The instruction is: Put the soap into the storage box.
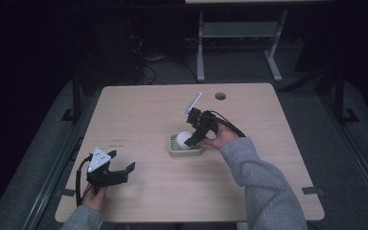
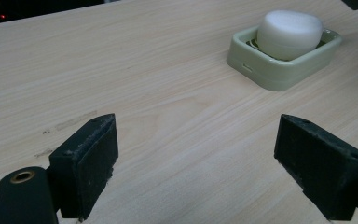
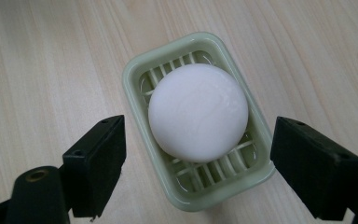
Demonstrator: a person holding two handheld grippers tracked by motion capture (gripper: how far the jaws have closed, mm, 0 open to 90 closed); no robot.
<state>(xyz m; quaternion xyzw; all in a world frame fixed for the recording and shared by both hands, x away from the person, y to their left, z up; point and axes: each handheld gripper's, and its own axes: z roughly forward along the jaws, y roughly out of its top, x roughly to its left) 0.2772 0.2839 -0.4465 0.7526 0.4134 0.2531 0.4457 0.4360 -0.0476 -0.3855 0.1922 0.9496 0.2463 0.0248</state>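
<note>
Soap (image 3: 198,112), white round bar, sits in green slotted dish (image 3: 140,70) mid-table. Right gripper (image 3: 198,172) hovers above, jaws wide, straddling soap, no contact. Looks like pre-grasp: next lower, centre, squeeze gently, probably slippery. Left gripper (image 1: 117,173) parked near table edge, jaws spread, empty.

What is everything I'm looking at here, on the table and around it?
Round white bar of soap: one, white, lying in the dish.
Pale green slatted plastic soap dish: one, pale green, near the table's middle.
Light wooden table: one, light wood, with a round hole near its far edge.
Grey metal frame: one, grey, on the dark floor beyond the table.
Left gripper: one, black, jaws open over bare tabletop at the near left.
Right gripper: one, black, jaws open either side of the soap, above the dish.
Grey sleeve: one, grey, on the person's right arm.
</note>
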